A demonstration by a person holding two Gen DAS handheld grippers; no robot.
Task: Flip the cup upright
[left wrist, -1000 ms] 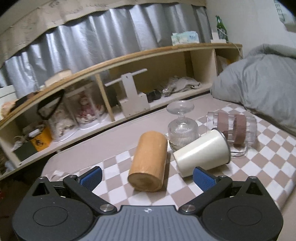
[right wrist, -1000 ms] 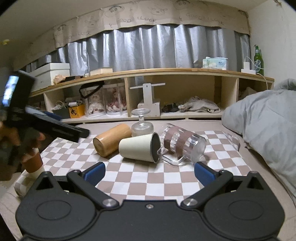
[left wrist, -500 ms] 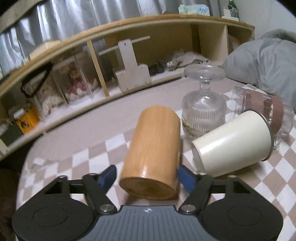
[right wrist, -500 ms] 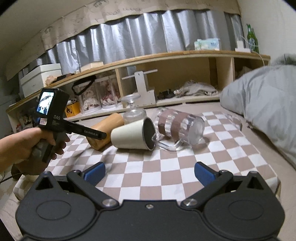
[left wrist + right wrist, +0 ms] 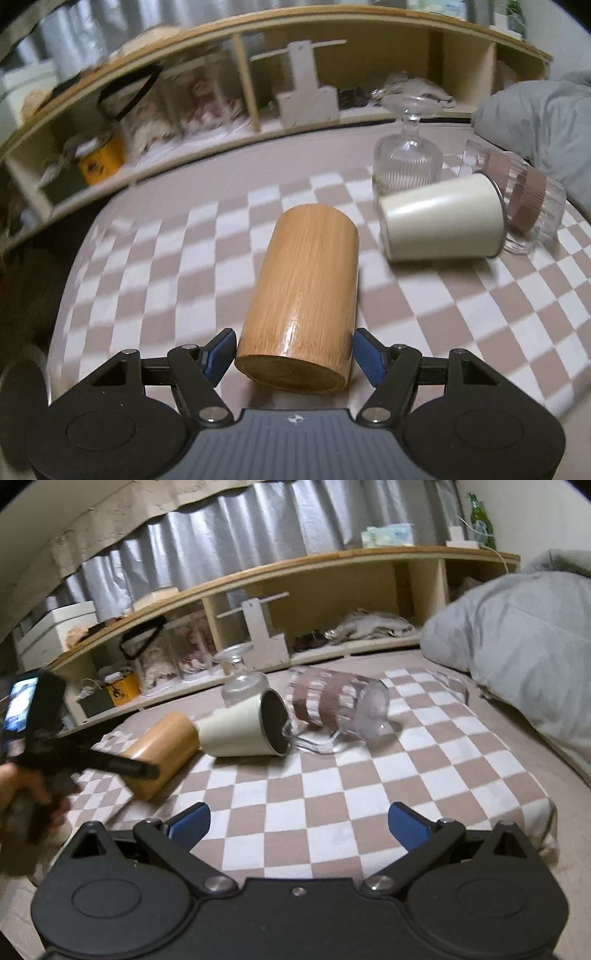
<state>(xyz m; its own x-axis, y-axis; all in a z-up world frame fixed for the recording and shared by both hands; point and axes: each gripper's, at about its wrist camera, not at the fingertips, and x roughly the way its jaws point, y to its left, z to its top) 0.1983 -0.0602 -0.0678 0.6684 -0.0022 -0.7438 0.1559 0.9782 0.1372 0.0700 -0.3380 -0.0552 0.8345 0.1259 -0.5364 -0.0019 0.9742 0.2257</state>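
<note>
A bamboo cup lies on its side on the checkered cloth, its base toward me. My left gripper straddles its near end, both blue pads against its sides. In the right wrist view the bamboo cup lies at left with the left gripper on it. A cream cup lies on its side to the right and also shows in the right wrist view. My right gripper is open and empty, above the cloth's near edge.
A clear glass mug with brown bands lies on its side by the cream cup. An upturned stemmed glass stands behind them. A wooden shelf runs along the back. A grey duvet lies at right.
My left gripper has moved forward onto the bamboo cup and its fingers have closed in on the cup's sides. The right gripper has risen and tilted down, staying open.
</note>
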